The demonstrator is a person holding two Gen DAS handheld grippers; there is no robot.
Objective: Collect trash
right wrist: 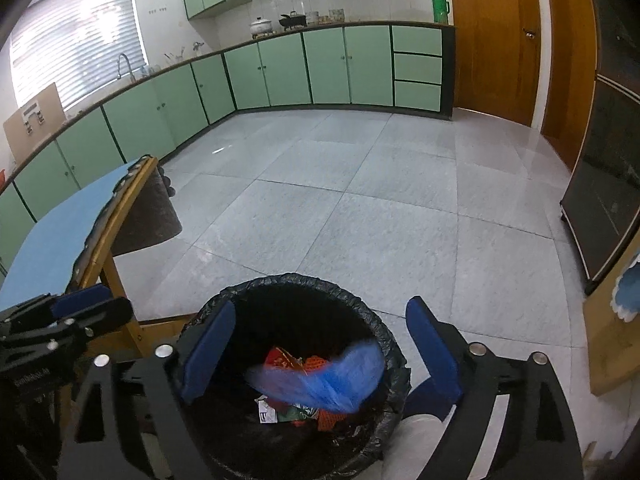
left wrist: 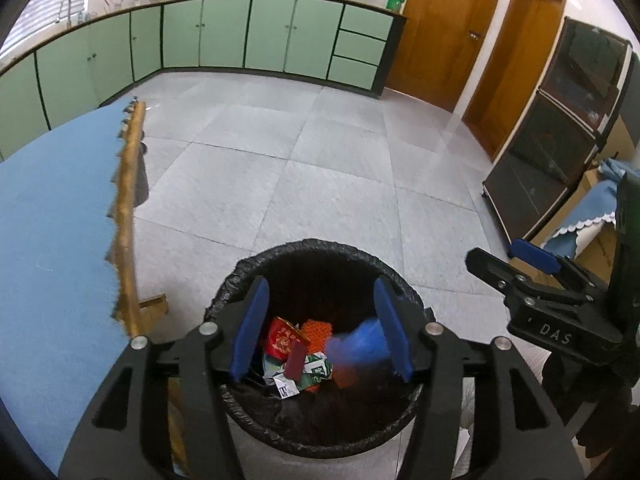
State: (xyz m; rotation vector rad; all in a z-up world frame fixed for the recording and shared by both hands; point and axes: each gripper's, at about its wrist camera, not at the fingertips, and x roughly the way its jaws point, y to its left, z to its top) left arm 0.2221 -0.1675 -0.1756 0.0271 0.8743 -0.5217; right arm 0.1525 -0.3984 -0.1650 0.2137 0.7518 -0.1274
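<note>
Kitchen floor: blurred blue wrapper (right wrist: 320, 380) over bin (right wrist: 384, 344), between wide-open, empty right gripper (right wrist: 320, 360)

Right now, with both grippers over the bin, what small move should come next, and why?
Probably draw the left gripper back toward the blue-covered table. Both it and the right gripper look open and empty above the black-lined round trash bin, and a blurred blue wrapper is already within its mouth, seemingly dropping onto the trash.
</note>
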